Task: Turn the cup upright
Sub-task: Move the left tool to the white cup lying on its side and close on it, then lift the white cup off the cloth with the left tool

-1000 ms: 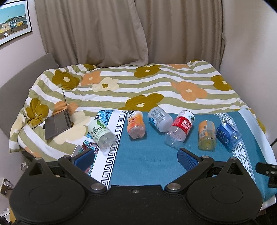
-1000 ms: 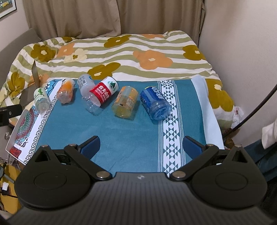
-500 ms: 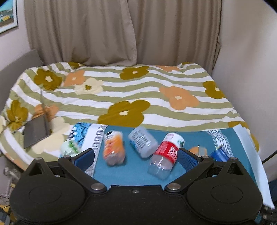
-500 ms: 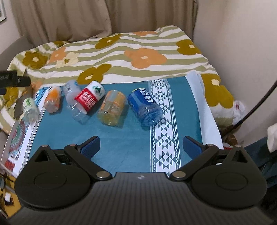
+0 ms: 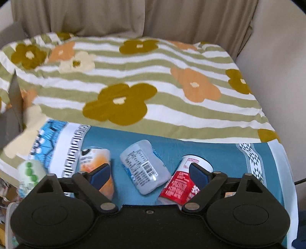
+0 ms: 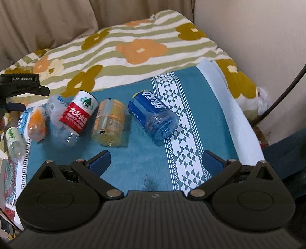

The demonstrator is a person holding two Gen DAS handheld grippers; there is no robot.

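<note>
Several cut-bottle cups lie on their sides on a teal cloth (image 6: 137,162). In the right wrist view they are, left to right: green-label (image 6: 13,138), orange (image 6: 37,122), grey-label (image 6: 54,107), red-label (image 6: 78,115), yellow-orange (image 6: 110,122), blue (image 6: 153,113). My right gripper (image 6: 155,162) is open and empty, just short of the blue cup. My left gripper (image 5: 150,173) is open and empty, its jaws on either side of the grey-label cup (image 5: 145,168), with the orange cup (image 5: 95,164) and red-label cup (image 5: 183,182) behind the fingers.
The cloth lies on a bed with a striped flowered cover (image 5: 133,76). A wall (image 6: 258,38) runs along the right side and curtains (image 5: 133,17) hang behind. A dark cable (image 6: 283,93) hangs at the right. The left gripper's body (image 6: 21,86) shows at the left edge.
Both grippers have moved forward and down toward the cups. The left one now frames the grey-label cup; the right one has closed in on the blue cup. Jaws stayed open.
</note>
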